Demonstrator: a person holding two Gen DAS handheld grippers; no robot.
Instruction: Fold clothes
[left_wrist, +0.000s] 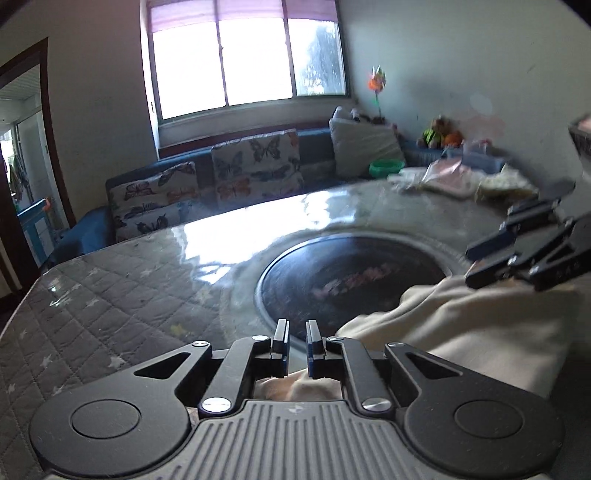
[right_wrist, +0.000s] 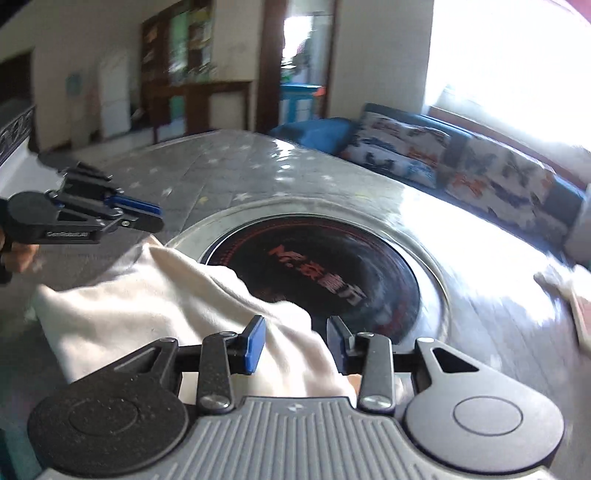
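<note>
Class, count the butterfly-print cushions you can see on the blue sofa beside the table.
2. One cushion lies at the sofa's left end, lower down; the other cushion stands beside it, nearer the window. More may be hidden behind the table edge.

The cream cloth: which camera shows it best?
The right wrist view: the cloth spreads wide across the table, most of it visible. The left wrist view shows only its blurred part at the right, partly behind the right tool.

Backlit window (left_wrist: 247, 62), tabletop glare (left_wrist: 207, 243), motion blur, fisheye bending
</note>
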